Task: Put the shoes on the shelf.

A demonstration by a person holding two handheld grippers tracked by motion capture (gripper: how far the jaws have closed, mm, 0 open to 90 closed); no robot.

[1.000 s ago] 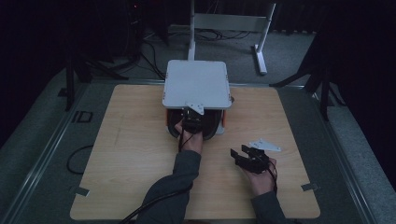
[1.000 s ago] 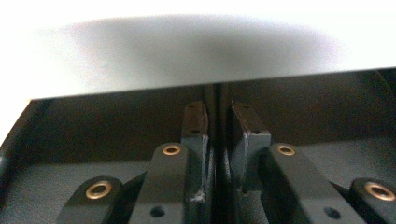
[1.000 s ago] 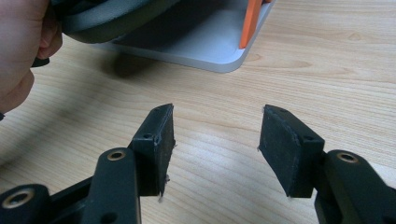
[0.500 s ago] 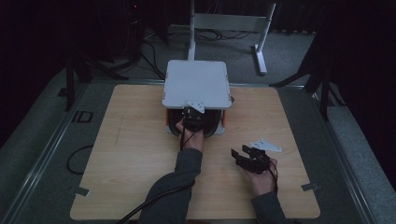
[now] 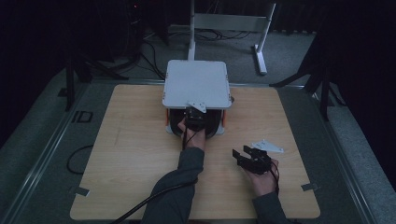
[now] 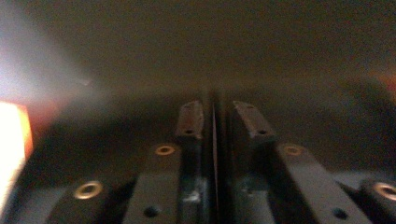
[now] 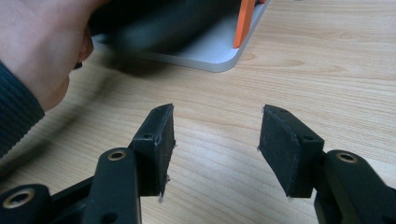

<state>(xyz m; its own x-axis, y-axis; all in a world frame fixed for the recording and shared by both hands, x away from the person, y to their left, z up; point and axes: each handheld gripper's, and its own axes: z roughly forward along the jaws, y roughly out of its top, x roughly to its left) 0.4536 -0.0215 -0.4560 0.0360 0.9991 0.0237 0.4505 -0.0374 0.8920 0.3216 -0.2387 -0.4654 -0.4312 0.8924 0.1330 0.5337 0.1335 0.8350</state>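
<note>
**Left gripper deep inside the grey stand, right gripper idle**

Your wooden table (image 5: 140, 154) carries one large thing: a grey two-level stand (image 5: 196, 84) with orange posts (image 7: 243, 21), set at the middle of the far edge. Its flat top plate is bare. The space beneath it is dark, and what it holds cannot be made out from the high view.

Your left hand (image 5: 194, 137) has pushed the left gripper (image 5: 195, 116) into that lower space from the near side. In the left gripper view the jaws stand nearly together with only a thin slit between them, and they have just been opening a little. A thin pale edge seems to run along the slit, but it is too dim to say whether you pinch anything.

Your right gripper (image 7: 215, 140) hovers over bare wood near the right part of the near edge, jaws spread, nothing between them. A small pale flat piece (image 5: 268, 147) lies just beyond it.

By my reading, the work inside the stand is under way, not finished: either a release or a pick-up remains.
</note>
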